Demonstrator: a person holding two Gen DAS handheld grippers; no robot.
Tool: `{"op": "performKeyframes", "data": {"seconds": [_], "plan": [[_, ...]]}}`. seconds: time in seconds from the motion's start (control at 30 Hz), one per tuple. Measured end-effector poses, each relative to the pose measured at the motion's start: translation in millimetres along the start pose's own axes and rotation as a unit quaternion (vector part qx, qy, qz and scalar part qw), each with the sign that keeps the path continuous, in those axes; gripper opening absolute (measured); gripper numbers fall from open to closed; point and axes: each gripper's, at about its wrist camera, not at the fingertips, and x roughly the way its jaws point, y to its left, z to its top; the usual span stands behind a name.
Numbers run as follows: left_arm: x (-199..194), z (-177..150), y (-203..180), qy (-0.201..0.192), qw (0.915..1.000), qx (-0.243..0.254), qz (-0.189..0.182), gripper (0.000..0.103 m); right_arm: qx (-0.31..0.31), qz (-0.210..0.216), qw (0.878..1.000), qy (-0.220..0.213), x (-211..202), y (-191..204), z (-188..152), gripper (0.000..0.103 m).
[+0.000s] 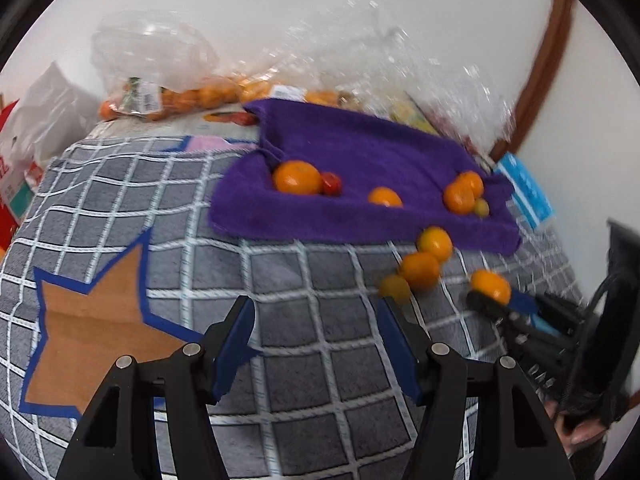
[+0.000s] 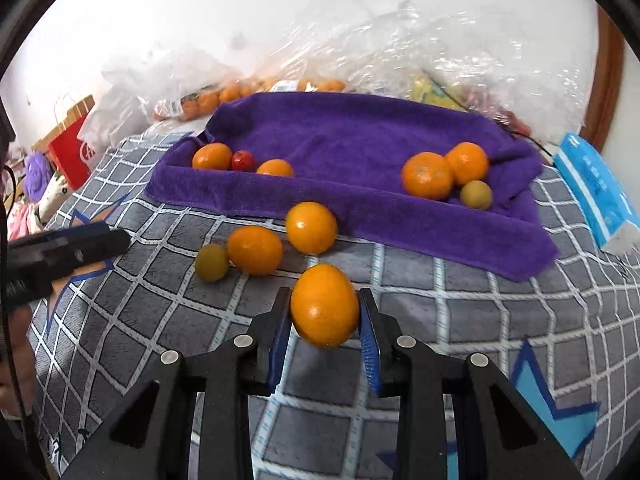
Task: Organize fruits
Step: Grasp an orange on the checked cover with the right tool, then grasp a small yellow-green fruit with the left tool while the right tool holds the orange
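My right gripper (image 2: 325, 304) is shut on an orange (image 2: 324, 306) just above the grey checked blanket (image 2: 460, 328); it also shows in the left wrist view (image 1: 490, 286). My left gripper (image 1: 316, 312) is open and empty over the blanket. Two oranges (image 2: 254, 250) (image 2: 311, 227) and a small green-yellow fruit (image 2: 211, 262) lie loose in front of the purple towel (image 2: 340, 140). On the towel, at left, are two oranges (image 2: 212, 156) (image 2: 275, 168) and a small red fruit (image 2: 244, 161); at right, two oranges (image 2: 427, 175) (image 2: 467, 162) and a small yellow fruit (image 2: 476, 195).
Clear plastic bags (image 2: 400, 40) with bagged oranges (image 2: 208, 100) lie behind the towel against the white wall. A blue tissue pack (image 2: 596, 192) lies at the right. A red paper bag (image 2: 74, 140) stands at the left beside the bed.
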Motion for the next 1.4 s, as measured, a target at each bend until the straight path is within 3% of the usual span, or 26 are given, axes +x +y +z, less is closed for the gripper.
{"op": "performKeyframes", "data": {"seconds": [0.2, 0.33, 0.63, 0.73, 0.87, 1.17, 1.4], "plan": [[24, -12, -25, 0.035, 0.9986, 0.037, 0.013, 0.061, 0.014, -0.032, 0.999, -0.020, -16, -21, -15, 0.032], [25, -20, -36, 0.015, 0.9973, 0.058, 0.044, 0.061, 0.029, -0.043, 0.998, -0.027, -21, -34, -26, 0.032], [22, -24, -35, 0.008, 0.9961, 0.056, 0.069, 0.060, 0.057, -0.022, 0.996, -0.062, -33, -47, -28, 0.032], [25, -25, -39, 0.012, 0.9953, 0.065, 0.072, 0.066, 0.058, -0.019, 0.996, -0.064, -35, -46, -28, 0.032], [26, -22, -41, 0.017, 0.9956, 0.060, 0.070, 0.065, 0.048, -0.023, 0.996, -0.065, -36, -43, -29, 0.032], [39, -8, -66, 0.028, 0.9943, 0.094, 0.041, 0.051, 0.065, -0.006, 0.996, -0.068, -38, -49, -31, 0.032], [53, 1, -74, 0.022, 0.9933, 0.100, 0.054, 0.042, 0.060, -0.006, 0.996, -0.067, -37, -48, -31, 0.032]]}}
